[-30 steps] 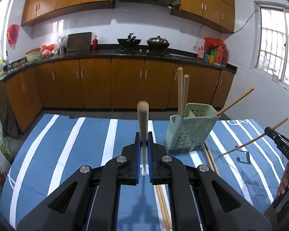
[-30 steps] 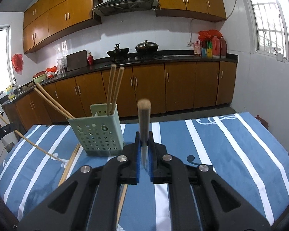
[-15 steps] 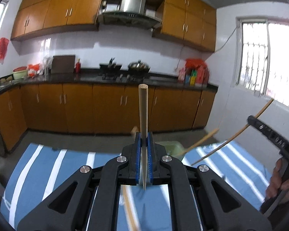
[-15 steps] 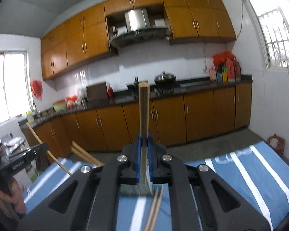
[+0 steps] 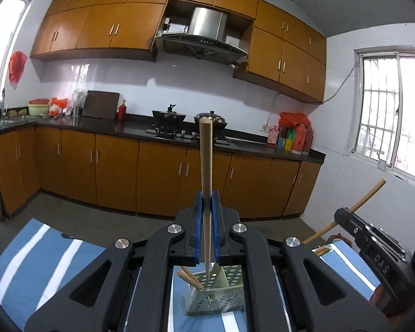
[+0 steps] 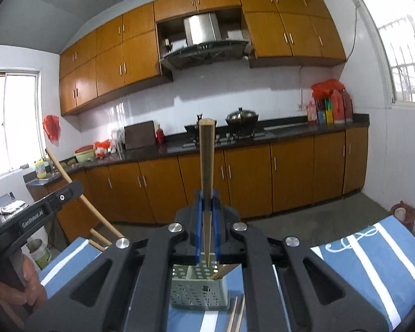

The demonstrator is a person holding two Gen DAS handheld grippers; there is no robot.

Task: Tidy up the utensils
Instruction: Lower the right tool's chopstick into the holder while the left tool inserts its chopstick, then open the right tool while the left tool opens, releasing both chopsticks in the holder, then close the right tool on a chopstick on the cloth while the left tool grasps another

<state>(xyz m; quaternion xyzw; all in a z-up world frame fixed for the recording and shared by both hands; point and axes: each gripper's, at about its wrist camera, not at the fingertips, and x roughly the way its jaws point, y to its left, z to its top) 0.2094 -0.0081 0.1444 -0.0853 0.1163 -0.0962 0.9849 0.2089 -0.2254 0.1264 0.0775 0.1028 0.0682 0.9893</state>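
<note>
My left gripper (image 5: 206,215) is shut on a wooden chopstick (image 5: 206,166) held upright, its thin tip over the pale green perforated utensil holder (image 5: 213,298) below. Two chopsticks (image 5: 189,276) lean inside the holder. My right gripper (image 6: 206,215) is shut on another upright chopstick (image 6: 206,166), tip above the same holder (image 6: 199,293). Each gripper shows at the edge of the other's view: the right one (image 5: 373,246) and the left one (image 6: 38,213).
The holder stands on a blue and white striped cloth (image 6: 368,260). Two loose chopsticks (image 6: 236,315) lie on the cloth in front of the holder. Kitchen counters and orange cabinets (image 5: 157,174) run along the far wall.
Both grippers rose and tilted, bringing their chopsticks upright over the holder, which now sits directly under both sets of fingers. Both stay shut on their chopsticks.
</note>
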